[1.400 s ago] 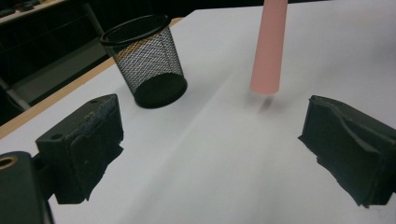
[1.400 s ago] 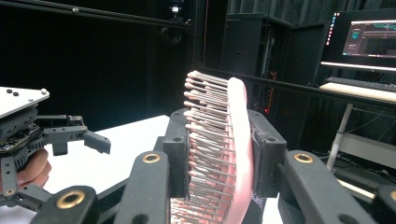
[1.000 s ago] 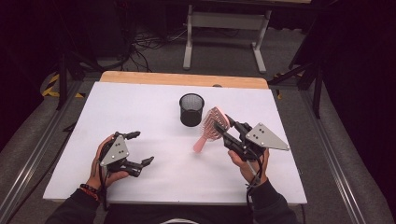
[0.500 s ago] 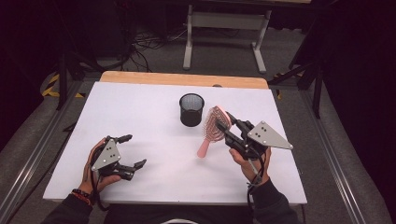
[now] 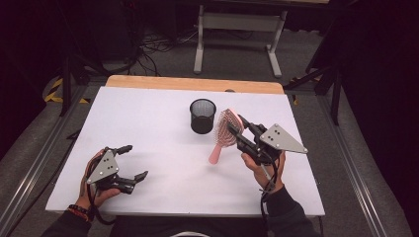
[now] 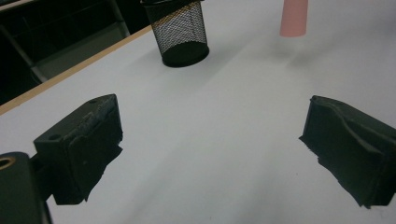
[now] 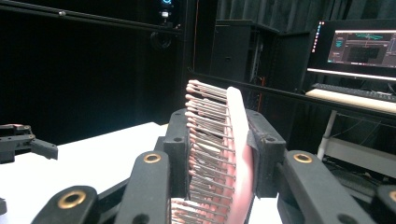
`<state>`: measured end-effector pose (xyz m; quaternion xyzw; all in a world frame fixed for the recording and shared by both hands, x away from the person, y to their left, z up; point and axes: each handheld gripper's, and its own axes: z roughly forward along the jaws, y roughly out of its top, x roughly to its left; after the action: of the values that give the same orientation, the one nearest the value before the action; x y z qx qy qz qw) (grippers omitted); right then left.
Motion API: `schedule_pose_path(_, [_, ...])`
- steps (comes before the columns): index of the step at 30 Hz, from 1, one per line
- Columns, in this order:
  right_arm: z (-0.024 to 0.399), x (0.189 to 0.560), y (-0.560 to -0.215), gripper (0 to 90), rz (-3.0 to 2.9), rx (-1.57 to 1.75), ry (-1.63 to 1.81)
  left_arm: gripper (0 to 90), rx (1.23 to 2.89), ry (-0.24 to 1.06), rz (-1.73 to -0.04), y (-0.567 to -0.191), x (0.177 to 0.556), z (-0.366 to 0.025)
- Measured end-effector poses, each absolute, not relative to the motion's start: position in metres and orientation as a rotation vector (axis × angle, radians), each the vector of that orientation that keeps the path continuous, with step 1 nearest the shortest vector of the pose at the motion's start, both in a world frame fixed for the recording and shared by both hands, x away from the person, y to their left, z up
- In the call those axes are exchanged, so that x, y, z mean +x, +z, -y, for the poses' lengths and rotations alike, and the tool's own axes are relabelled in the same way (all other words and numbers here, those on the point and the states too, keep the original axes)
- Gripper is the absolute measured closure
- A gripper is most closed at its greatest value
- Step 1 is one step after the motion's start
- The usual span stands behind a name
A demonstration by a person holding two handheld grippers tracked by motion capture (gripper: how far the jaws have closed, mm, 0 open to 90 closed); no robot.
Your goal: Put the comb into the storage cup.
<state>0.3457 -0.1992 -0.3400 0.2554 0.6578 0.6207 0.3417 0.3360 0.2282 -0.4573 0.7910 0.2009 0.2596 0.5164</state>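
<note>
Left gripper point(image 5: 132, 161), near the table's point(image 5: 148, 118) front-left corner, low over the white top: jaws spread wide, nothing between them, only bare surface ahead in the left gripper view. Likely parked clear of the work, or standing by to steady the cup if needed. Centre, toward the far edge: black mesh pen cup point(image 5: 203, 115), upright, mouth open and apparently empty; the left gripper view has it point(image 6: 180, 31) ahead and well apart from the jaws. Just right of the cup, in the air: pink hairbrush point(image 5: 225, 133), clamped at its head by the right gripper point(image 5: 240, 131). Right gripper view shows one pad pressing into the bristles and the other on the smooth pink back of the brush point(image 7: 236, 144), so the jaws are closed narrow across the head's thickness. Gripping the head leaves the handle free, which fits dropping it handle-first into the cup; that is my reading, not certain. Long axis runs steeply, tilted: head up and toward the cup's far side, handle end pointing down and toward the person, hanging above the table near the cup without touching it. Bristles face the left side of the table. Handle tip point(image 6: 293, 17) hangs at the upper edge of the left gripper view.
</note>
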Motion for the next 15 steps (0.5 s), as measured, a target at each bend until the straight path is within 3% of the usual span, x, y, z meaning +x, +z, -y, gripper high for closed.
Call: schedule_pose_path(15, [0.198,0.351,-0.321,65.6,-1.683,0.647,1.607,5.4,1.896,0.620,-0.498,-0.459,0.328,-0.243])
